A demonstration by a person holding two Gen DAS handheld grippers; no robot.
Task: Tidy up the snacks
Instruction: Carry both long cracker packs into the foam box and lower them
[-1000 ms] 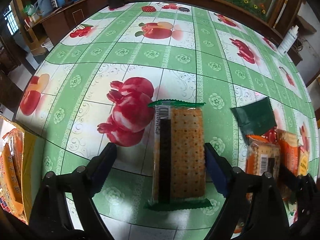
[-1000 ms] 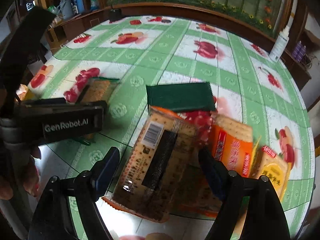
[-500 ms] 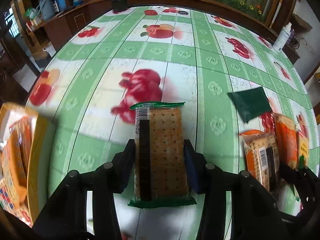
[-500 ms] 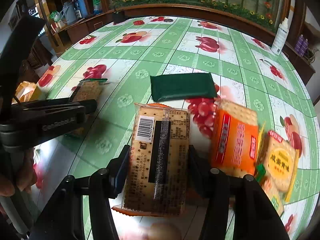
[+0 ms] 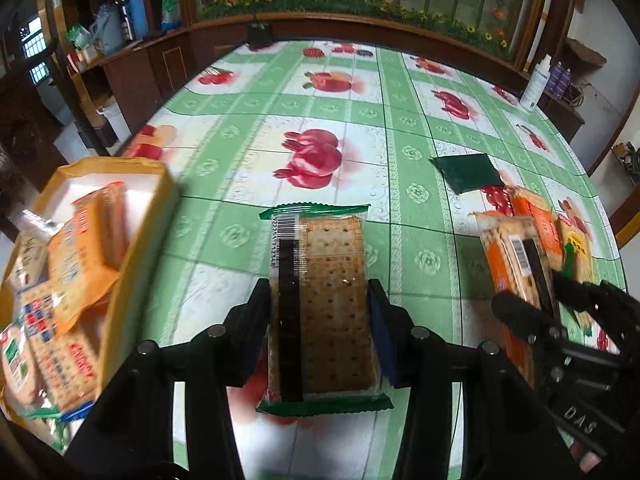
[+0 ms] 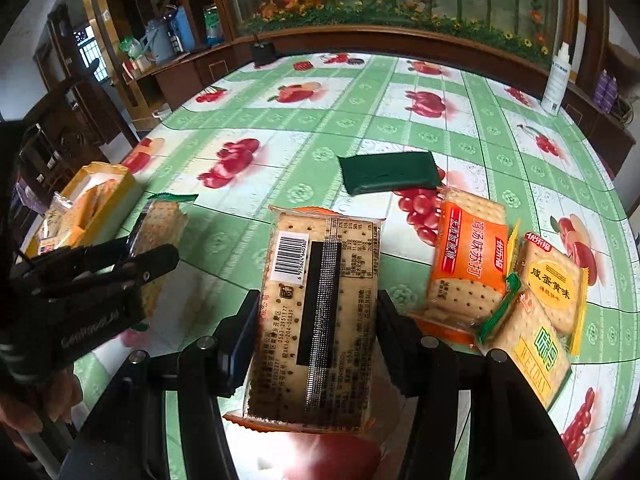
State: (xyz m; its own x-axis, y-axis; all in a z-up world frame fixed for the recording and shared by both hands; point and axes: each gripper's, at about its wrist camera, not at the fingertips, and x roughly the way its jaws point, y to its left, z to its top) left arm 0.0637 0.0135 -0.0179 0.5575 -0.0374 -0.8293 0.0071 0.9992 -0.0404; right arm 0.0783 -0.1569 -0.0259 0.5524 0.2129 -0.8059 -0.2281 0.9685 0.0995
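Note:
My left gripper (image 5: pixel 320 324) is shut on a green-edged cracker pack (image 5: pixel 324 304), lifted above the table. My right gripper (image 6: pixel 316 332) is shut on an orange-edged cracker pack (image 6: pixel 320 312), also lifted; it shows in the left wrist view (image 5: pixel 516 264) too. A yellow box (image 5: pixel 132 248) with several cracker packs inside stands at the left; it also shows in the right wrist view (image 6: pixel 108 204). Loose packs lie on the table: an orange one (image 6: pixel 468 260), a yellow one (image 6: pixel 556 284), a green-and-yellow one (image 6: pixel 528 352) and a dark green pack (image 6: pixel 388 172).
The table wears a green checked cloth with fruit prints (image 5: pixel 360 112). A white bottle (image 6: pixel 556 80) stands at the far right edge and a small black pot (image 6: pixel 262 52) at the far edge. Wooden cabinets surround the table.
Both grippers closed from open onto their cracker packs and lifted them off the table. The left gripper has drawn back and left, bringing the yellow box into fuller view.

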